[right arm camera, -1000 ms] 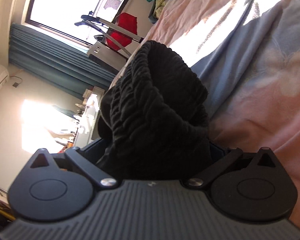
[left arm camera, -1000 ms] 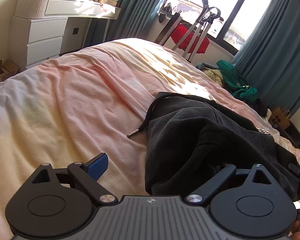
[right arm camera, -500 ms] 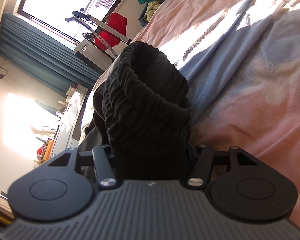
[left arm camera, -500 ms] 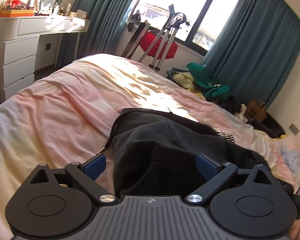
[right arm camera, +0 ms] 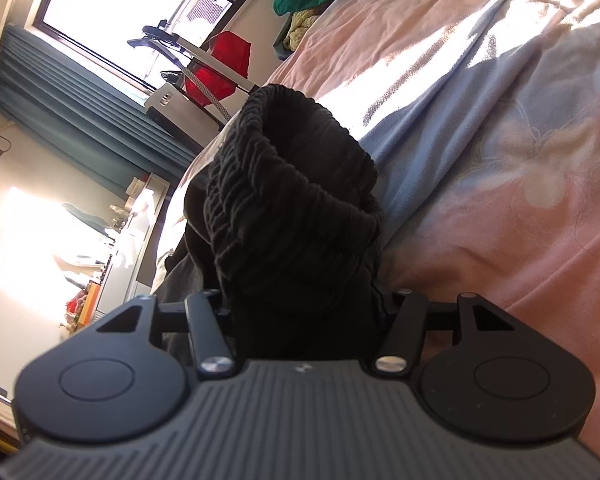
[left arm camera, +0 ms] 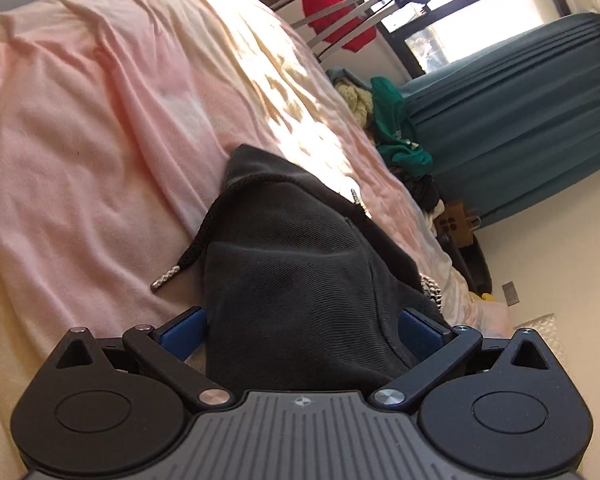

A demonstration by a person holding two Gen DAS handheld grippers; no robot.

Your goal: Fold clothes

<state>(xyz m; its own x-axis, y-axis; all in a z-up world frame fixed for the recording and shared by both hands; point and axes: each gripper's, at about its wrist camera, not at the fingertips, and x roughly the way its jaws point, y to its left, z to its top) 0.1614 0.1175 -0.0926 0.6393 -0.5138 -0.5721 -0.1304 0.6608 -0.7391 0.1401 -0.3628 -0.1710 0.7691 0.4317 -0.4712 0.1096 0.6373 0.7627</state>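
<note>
Midway across a sunlit bed (left arm camera: 100, 128), a dark grey garment (left arm camera: 300, 264) lies bunched on the pink cover, with fabric running between the blue pads of the left tool (left arm camera: 300, 332). Those pads stand wide on either side of the cloth, and whether they actually pinch it cannot be told. A black drawstring (left arm camera: 188, 256) with a braided metal tip trails off the garment's edge onto the bed.

Seen from the right wrist, the right tool (right arm camera: 304, 312) is clenched on the garment's gathered, ribbed band (right arm camera: 284, 184), which rises in a thick roll above the fingers. Behind it, the bedding turns to a pale blue and pink floral print (right arm camera: 520, 140).

Beyond the bed stand teal curtains (left arm camera: 520, 120), a bright window (right arm camera: 132, 12), a red cloth (right arm camera: 220, 70) hung on a folding rack, and a green heap of clothes (left arm camera: 400, 132).
</note>
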